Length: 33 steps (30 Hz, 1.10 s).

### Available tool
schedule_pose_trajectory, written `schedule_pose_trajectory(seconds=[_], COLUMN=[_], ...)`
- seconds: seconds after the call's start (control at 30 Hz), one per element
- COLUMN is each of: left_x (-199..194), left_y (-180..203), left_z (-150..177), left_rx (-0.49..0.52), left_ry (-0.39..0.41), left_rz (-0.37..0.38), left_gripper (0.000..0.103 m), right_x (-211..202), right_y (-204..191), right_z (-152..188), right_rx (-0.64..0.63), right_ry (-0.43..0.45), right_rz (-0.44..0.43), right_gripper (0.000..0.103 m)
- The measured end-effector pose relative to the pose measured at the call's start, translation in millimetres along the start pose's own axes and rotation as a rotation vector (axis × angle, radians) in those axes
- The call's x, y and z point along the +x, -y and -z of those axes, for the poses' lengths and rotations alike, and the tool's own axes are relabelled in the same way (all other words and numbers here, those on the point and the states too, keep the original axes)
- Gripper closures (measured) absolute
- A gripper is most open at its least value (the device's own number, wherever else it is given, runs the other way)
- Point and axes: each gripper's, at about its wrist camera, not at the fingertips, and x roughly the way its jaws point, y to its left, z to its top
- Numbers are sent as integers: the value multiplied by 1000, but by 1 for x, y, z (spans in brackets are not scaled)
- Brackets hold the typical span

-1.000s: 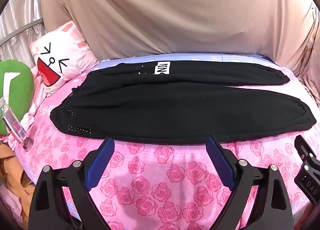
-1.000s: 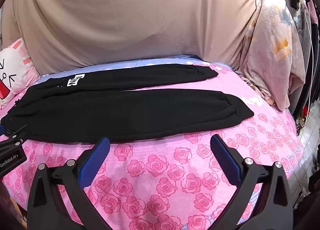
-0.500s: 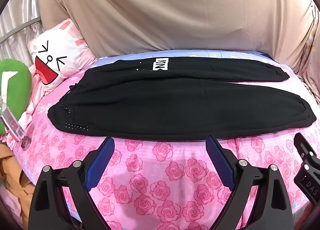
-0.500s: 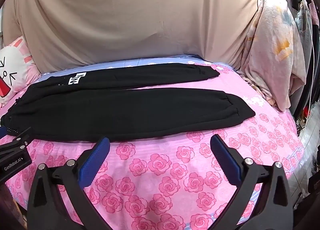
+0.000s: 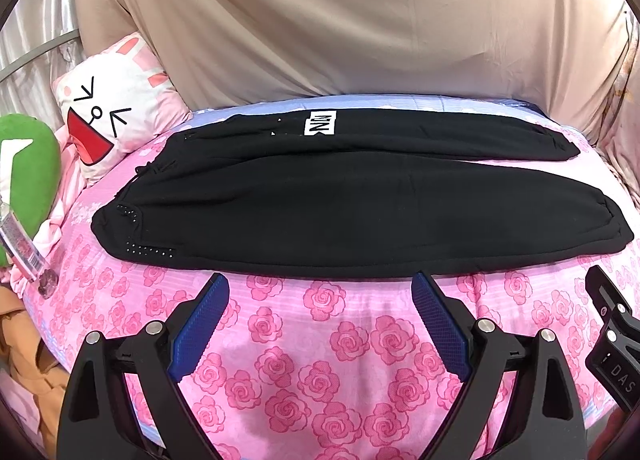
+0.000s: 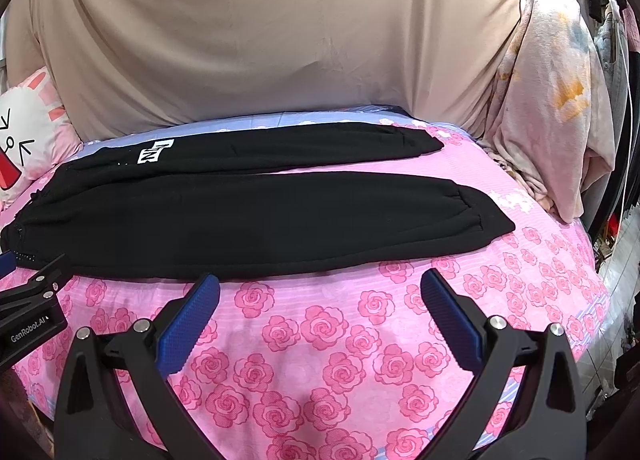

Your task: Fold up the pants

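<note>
Black pants (image 5: 320, 204) lie spread flat across the pink rose-print bed (image 5: 304, 340), waistband at the left, both cuffed legs pointing right, a white logo patch on the far leg. They also show in the right wrist view (image 6: 256, 220). My left gripper (image 5: 320, 284) is open and empty, just short of the near leg's edge. My right gripper (image 6: 320, 284) is open and empty, close to the near leg's lower edge. Each gripper's body shows at the edge of the other's view.
A white and pink cartoon pillow (image 5: 108, 116) and a green cushion (image 5: 24, 176) sit at the left. A beige sheet (image 5: 340, 20) hangs behind the bed. Draped cloth (image 6: 560, 108) stands at the right, by the bed's right edge.
Both views have shifted slightly, so the pants sit a little higher and farther from my fingertips. Both grippers stay open; the pants have not moved.
</note>
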Motion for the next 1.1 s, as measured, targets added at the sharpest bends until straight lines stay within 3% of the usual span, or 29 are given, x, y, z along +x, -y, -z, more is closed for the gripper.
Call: schedule_pose_trajectory(seconds=[1.1], left_x=[5], left_y=[7], left_z=[-1], left_rx=[17], left_ry=[-10], left_rz=[1], left_gripper=[13], right_x=[6], right_y=[-2], right_z=[5], right_rx=[0], right_ry=[-9], right_rz=[-5], right_gripper=[5])
